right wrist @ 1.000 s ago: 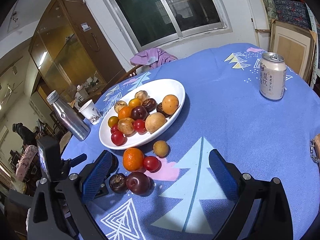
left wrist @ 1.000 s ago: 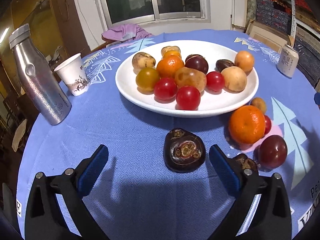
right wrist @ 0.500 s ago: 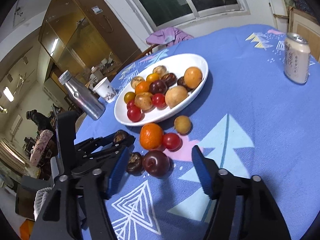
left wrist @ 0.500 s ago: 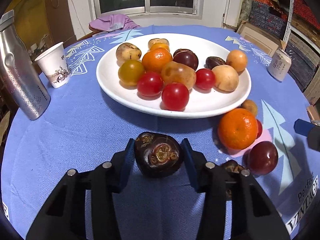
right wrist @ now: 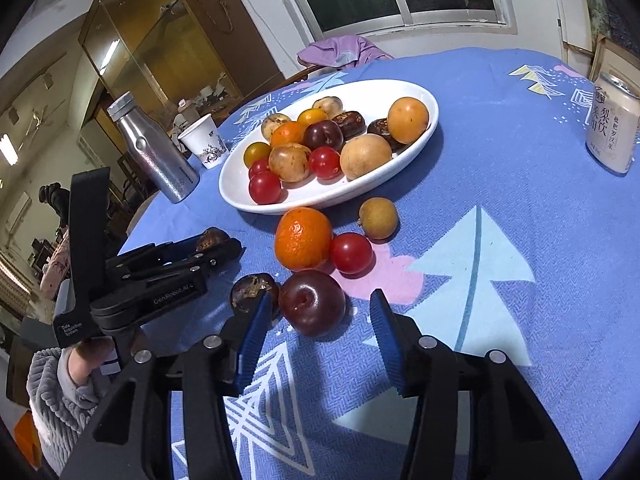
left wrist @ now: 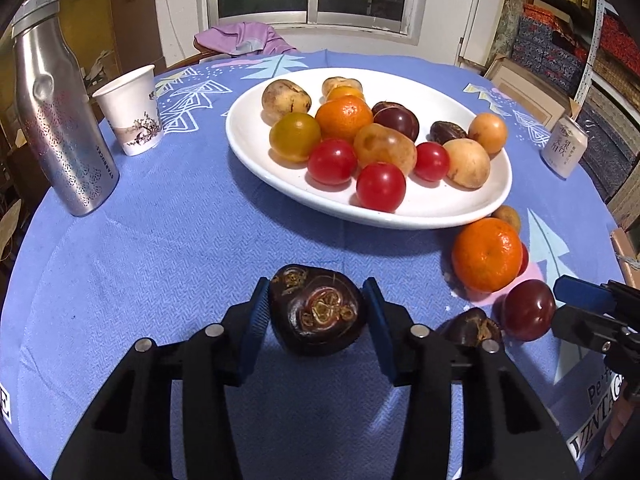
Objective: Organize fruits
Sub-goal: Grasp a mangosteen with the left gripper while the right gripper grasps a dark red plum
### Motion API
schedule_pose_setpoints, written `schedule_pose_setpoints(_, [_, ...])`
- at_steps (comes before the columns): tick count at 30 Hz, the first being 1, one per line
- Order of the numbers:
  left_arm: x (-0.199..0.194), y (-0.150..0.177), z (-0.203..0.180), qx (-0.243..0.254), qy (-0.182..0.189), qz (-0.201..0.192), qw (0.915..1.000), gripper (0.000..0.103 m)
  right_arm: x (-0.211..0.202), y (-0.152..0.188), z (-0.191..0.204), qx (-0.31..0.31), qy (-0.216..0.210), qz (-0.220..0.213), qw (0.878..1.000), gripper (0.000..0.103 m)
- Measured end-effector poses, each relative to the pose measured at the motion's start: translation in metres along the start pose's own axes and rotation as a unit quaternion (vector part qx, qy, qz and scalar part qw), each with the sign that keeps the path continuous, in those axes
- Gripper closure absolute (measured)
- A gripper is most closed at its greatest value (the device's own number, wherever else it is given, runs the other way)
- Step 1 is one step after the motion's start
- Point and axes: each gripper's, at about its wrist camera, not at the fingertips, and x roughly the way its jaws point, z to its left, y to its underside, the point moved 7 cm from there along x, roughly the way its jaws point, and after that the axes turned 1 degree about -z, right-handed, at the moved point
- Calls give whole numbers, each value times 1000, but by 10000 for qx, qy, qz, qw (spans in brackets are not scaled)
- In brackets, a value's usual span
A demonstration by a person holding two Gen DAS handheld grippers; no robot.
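A white plate [left wrist: 400, 222] holds several fruits: tomatoes, oranges, plums and tan ones. My left gripper [left wrist: 316, 286] is shut on a dark brown water chestnut [left wrist: 318, 314], both blue pads against its sides, low over the blue cloth. In the right wrist view the left gripper [right wrist: 224, 246] shows from the side. The jaws of my right gripper [right wrist: 320, 298] are closing around a dark red plum [right wrist: 312, 302]; a gap remains at the right pad. Beside the plum lie a smaller chestnut [right wrist: 254, 290], an orange [right wrist: 303, 239], a red tomato [right wrist: 351, 253] and a tan fruit [right wrist: 378, 217].
A steel bottle [left wrist: 56, 112] and a paper cup [left wrist: 132, 114] stand left of the plate. A drinks can [left wrist: 564, 146] stands at the far right. A person's hand in a grey fleece sleeve [right wrist: 60, 392] holds the left gripper at the table's near left edge.
The left jaws went from wide open to closed on the water chestnut. The right gripper came down and forward to the plum, and its jaws narrowed around it.
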Motion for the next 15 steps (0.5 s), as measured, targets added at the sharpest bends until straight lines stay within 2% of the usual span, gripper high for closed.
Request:
schedule_pose_setpoints(6, [1, 1, -1, 10, -18, 18, 10000, 57, 10, 4, 6, -130, 21, 73, 9999, 51])
schedule_pose_setpoints(10, [2, 1, -2, 51, -46, 9, 10000, 57, 17, 6, 6, -182, 57, 144, 9997, 64])
schedule_pose_setpoints(15, [1, 1, -1, -4, 14, -33, 10000, 57, 16, 7, 5, -94, -32, 163, 9998, 65])
